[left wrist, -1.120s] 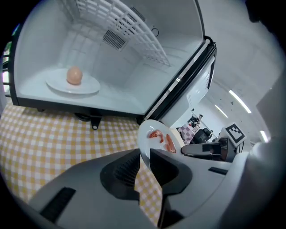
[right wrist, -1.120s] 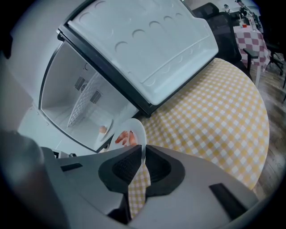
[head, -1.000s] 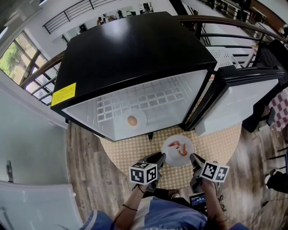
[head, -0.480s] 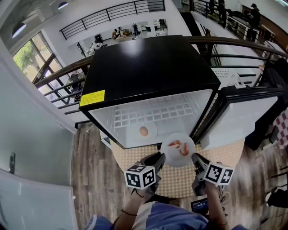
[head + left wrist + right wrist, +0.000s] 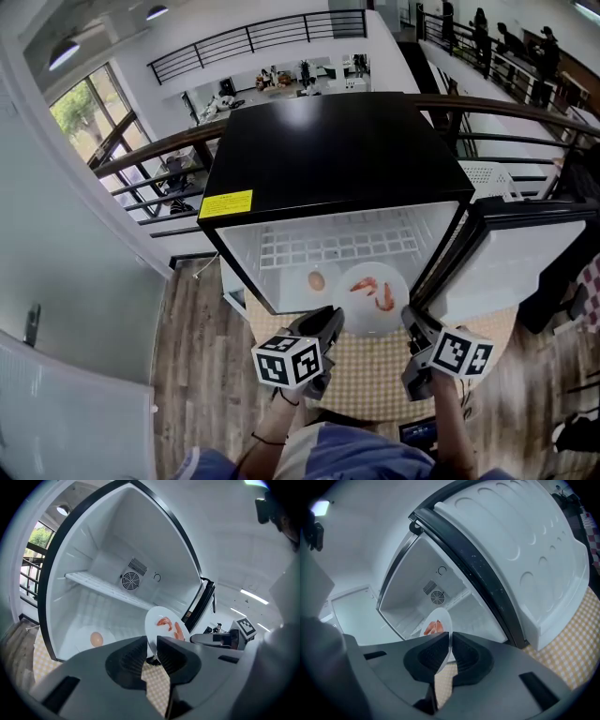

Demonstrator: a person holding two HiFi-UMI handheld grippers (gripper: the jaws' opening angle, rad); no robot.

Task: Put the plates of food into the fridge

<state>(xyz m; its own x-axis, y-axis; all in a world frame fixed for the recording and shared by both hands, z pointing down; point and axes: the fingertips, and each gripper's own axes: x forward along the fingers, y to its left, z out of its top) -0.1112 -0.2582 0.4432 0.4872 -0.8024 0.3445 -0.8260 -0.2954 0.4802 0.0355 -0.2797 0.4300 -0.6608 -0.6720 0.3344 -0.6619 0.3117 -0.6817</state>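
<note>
A white plate of shrimp (image 5: 373, 298) hangs in front of the open black fridge (image 5: 337, 178), carried between both grippers. My left gripper (image 5: 333, 323) is shut on the plate's left rim (image 5: 151, 639), and my right gripper (image 5: 411, 323) is shut on its right rim (image 5: 446, 654). The shrimp (image 5: 169, 626) lie on top of the plate. Inside the fridge, a second plate with a brown egg (image 5: 317, 280) rests on the floor of the compartment, to the left of the held plate; the egg (image 5: 96, 639) also shows in the left gripper view.
The fridge door (image 5: 511, 267) stands swung open at the right. A white wire shelf (image 5: 337, 246) crosses the fridge's back half. Below the plate is a checkered mat (image 5: 370, 375) on a wooden floor (image 5: 192, 347). A railing (image 5: 141, 150) runs behind the fridge.
Both grippers have lifted the shrimp plate up from the mat to the level of the fridge opening. The view has tilted so the fridge sits lower and nearer.
</note>
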